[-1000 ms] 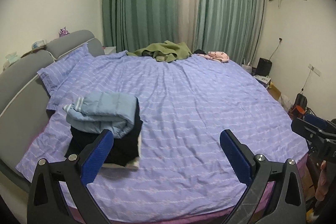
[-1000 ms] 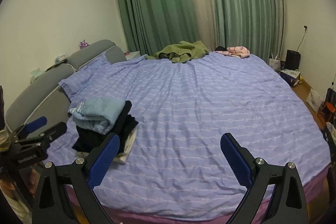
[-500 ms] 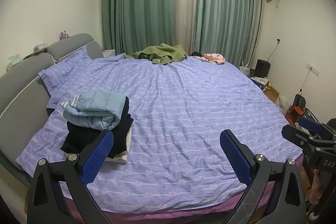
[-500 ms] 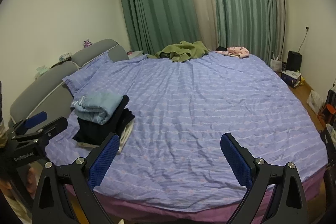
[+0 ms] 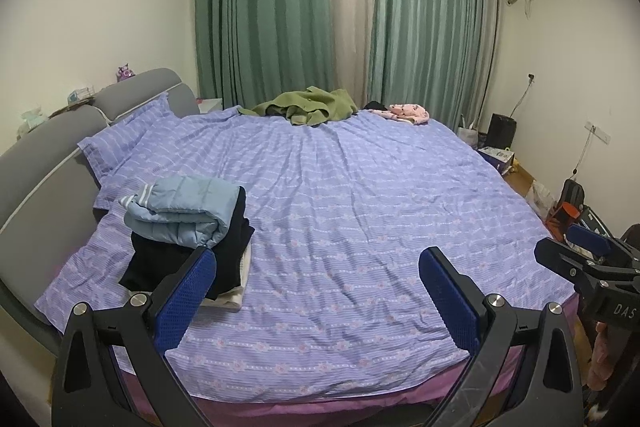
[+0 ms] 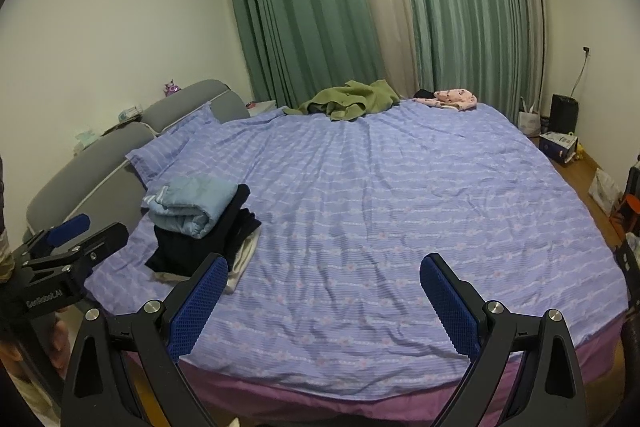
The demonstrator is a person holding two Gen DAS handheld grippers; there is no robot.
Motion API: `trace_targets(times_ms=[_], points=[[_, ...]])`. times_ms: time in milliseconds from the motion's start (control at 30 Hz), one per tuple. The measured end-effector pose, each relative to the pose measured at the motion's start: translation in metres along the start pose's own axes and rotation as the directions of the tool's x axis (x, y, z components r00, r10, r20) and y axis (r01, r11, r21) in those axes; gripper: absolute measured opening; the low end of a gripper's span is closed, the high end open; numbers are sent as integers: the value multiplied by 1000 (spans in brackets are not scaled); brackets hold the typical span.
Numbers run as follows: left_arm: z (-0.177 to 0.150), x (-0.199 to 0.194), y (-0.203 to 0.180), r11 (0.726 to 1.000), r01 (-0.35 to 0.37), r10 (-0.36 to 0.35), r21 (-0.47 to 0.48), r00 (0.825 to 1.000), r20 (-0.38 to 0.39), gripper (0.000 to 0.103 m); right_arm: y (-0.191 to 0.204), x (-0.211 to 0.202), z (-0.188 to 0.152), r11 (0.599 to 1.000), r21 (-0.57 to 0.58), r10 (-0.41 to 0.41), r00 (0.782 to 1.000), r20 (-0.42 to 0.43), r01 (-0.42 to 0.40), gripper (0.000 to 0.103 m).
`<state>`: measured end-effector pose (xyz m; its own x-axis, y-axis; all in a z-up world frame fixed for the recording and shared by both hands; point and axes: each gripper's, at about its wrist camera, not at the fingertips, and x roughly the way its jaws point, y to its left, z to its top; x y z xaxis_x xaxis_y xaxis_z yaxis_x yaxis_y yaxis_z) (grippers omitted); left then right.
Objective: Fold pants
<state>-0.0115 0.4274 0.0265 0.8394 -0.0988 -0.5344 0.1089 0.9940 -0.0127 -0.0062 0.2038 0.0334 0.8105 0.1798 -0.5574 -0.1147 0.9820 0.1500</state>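
A stack of folded clothes lies on the left of the bed: light blue folded pants [image 5: 184,209] [image 6: 188,205] on top of black garments [image 5: 192,259] [image 6: 200,247] and a white one. A crumpled olive green garment [image 5: 308,107] [image 6: 348,103] and a pink garment [image 5: 408,113] [image 6: 456,99] lie at the far edge of the bed. My left gripper [image 5: 316,287] is open and empty, held before the bed's near edge. My right gripper [image 6: 320,299] is open and empty too. Each shows at the side of the other's view.
The bed has a purple striped cover [image 5: 360,207], a grey headboard [image 5: 48,155] at left and a pillow [image 5: 124,143]. Green curtains [image 5: 272,19] hang behind. Boxes, bags and a black bin [image 5: 502,131] stand on the floor at right.
Both grippers have drawn back and up from the bed, so more of the bed and its near purple edge shows. Both stay open and empty.
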Motion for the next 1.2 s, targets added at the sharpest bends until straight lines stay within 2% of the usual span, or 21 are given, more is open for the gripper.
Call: trace_targets(times_ms=[467, 633, 1200], points=[[4, -13, -15, 999, -1, -1, 43, 999, 43, 103, -4, -5, 1, 1000, 8, -11, 1000, 6, 11, 98], [4, -11, -19, 999, 9, -10, 47, 999, 34, 103, -6, -6, 1, 1000, 14, -16, 1000, 9, 16, 98], [-1, -9, -25, 999, -25, 24, 34, 999, 28, 103, -12, -6, -3, 999, 26, -24, 1000, 2, 23, 98]])
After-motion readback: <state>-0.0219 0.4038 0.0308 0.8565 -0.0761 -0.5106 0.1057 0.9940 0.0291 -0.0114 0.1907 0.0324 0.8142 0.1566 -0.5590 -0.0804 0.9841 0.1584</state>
